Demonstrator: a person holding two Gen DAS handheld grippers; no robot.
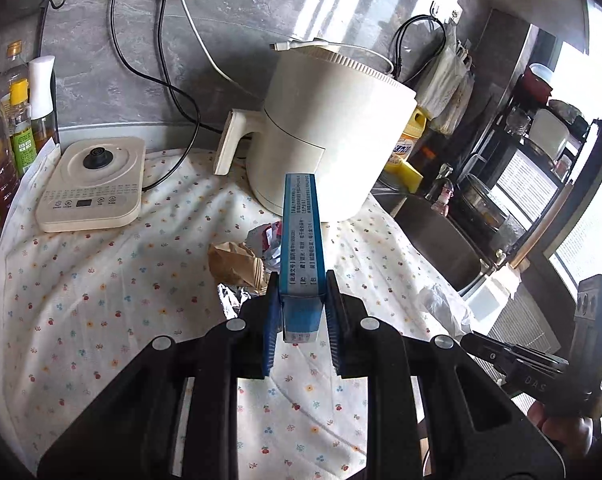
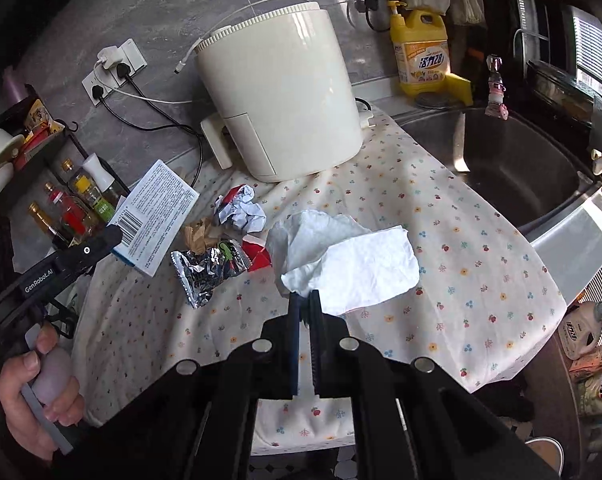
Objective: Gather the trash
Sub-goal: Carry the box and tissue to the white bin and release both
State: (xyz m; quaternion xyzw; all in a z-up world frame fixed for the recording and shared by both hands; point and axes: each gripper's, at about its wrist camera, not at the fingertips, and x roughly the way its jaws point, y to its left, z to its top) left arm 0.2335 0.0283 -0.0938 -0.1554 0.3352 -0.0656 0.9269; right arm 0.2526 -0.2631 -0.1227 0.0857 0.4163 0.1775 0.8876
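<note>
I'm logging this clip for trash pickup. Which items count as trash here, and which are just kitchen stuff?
Trash: box in left claw, tissue in right claw, foil wrapper, brown paper, crumpled paper.
Not trash: air fryer, kettle base, detergent, bottles.

The air fryer [image 2: 279, 92] walls the back; floral cloth [image 2: 461, 264] beside the sink [image 2: 513, 168] lies open.

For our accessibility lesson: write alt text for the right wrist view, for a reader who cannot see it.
The right gripper is shut on a crumpled white tissue above a floral cloth. To its left lie a foil wrapper, crumpled paper and brown paper scrap, while the left gripper holds a blue-and-white box. A cream air fryer stands behind.
</note>
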